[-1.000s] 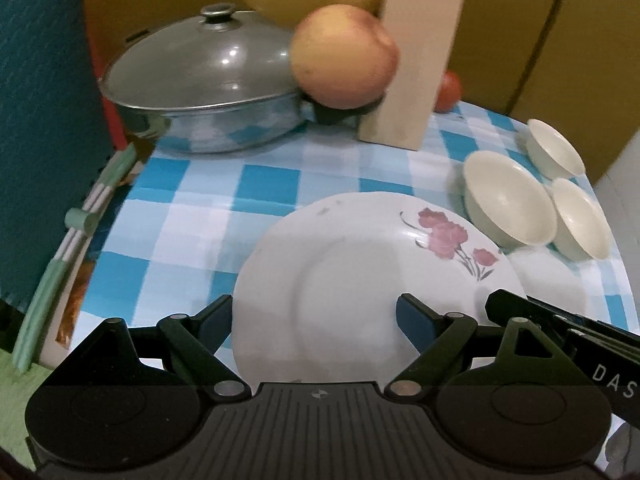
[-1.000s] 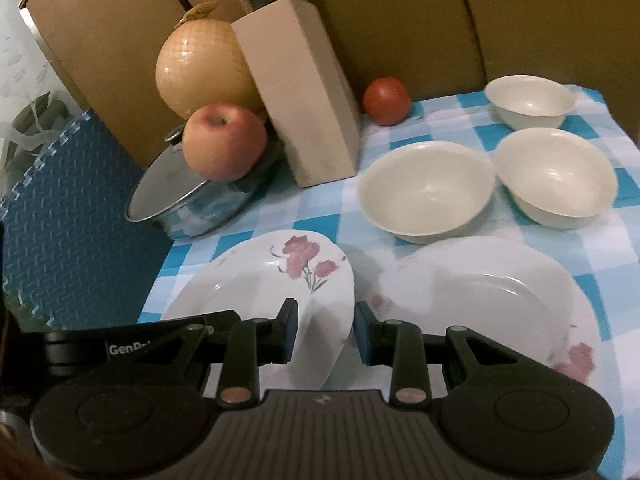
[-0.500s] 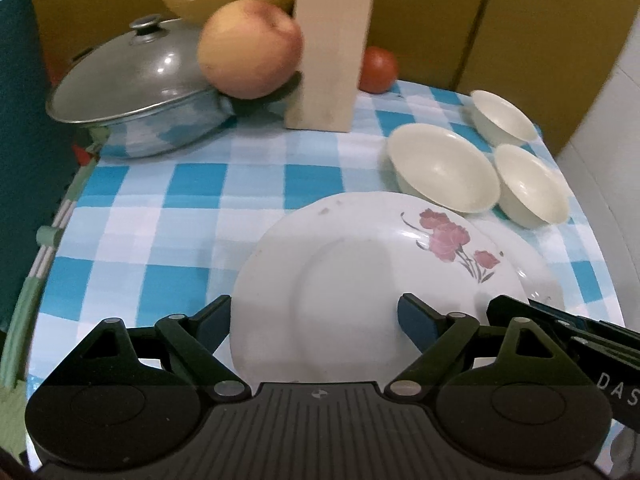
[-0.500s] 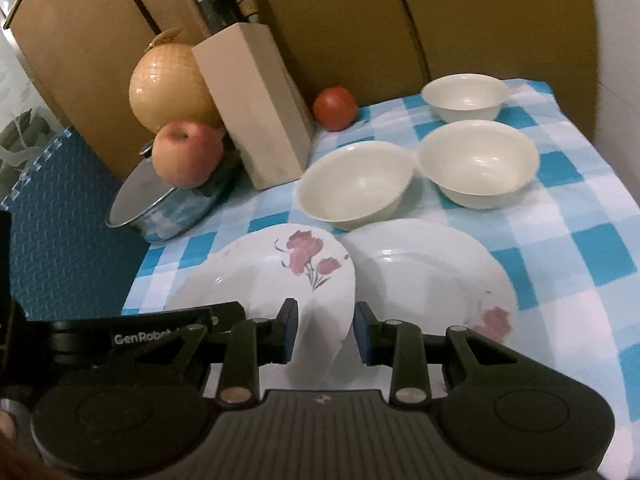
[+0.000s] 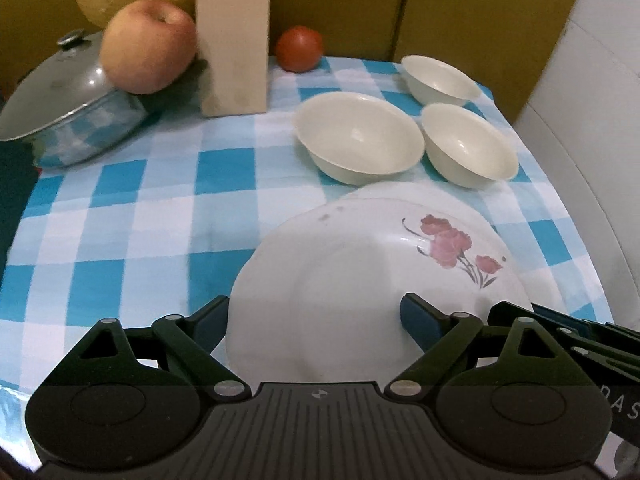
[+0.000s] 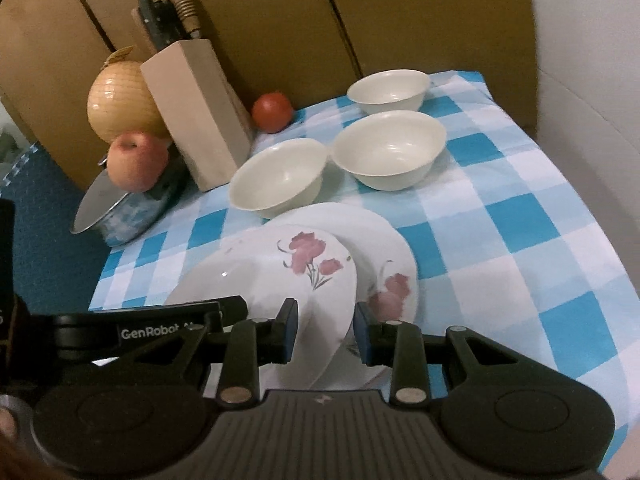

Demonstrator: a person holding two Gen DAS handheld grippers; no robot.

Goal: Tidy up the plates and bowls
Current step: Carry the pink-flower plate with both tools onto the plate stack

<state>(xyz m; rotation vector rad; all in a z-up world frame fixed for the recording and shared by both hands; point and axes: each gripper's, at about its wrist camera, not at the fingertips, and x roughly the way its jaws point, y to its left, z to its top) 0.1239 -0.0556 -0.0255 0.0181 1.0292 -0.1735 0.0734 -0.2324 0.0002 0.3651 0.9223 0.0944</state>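
- While it lies over the edge of a second white flowered plate (image 6: 390, 276) on the blue-and-white checked tablecloth (image 5: 132, 216), the round white plate with a pink flower print (image 5: 360, 276) sits tilted, its flowered rim pointing away toward the bowls and its near rim toward the grippers.
- Being round, this plate has no clear long axis; the right wrist view shows it raised above the lower plate on its right side.
- The left gripper (image 5: 316, 320) points steeply down over the near rim with its jaws wide and opening; the plate is between them, and whether the pads press on it cannot be told.
- The right gripper (image 6: 324, 332) angles down at the plate's right edge, its jaws narrow with the rim between them, seemingly clamped on it.
- Three cream bowls stand beyond the plates: a large one (image 5: 360, 140), a second (image 5: 470, 146) just beside it, a smaller third (image 5: 440, 79) behind.
- A wooden knife block (image 6: 198, 114), red tomato (image 5: 299, 49), apple (image 5: 148, 46) and lidded steel pot (image 5: 68, 108) stand at the back.
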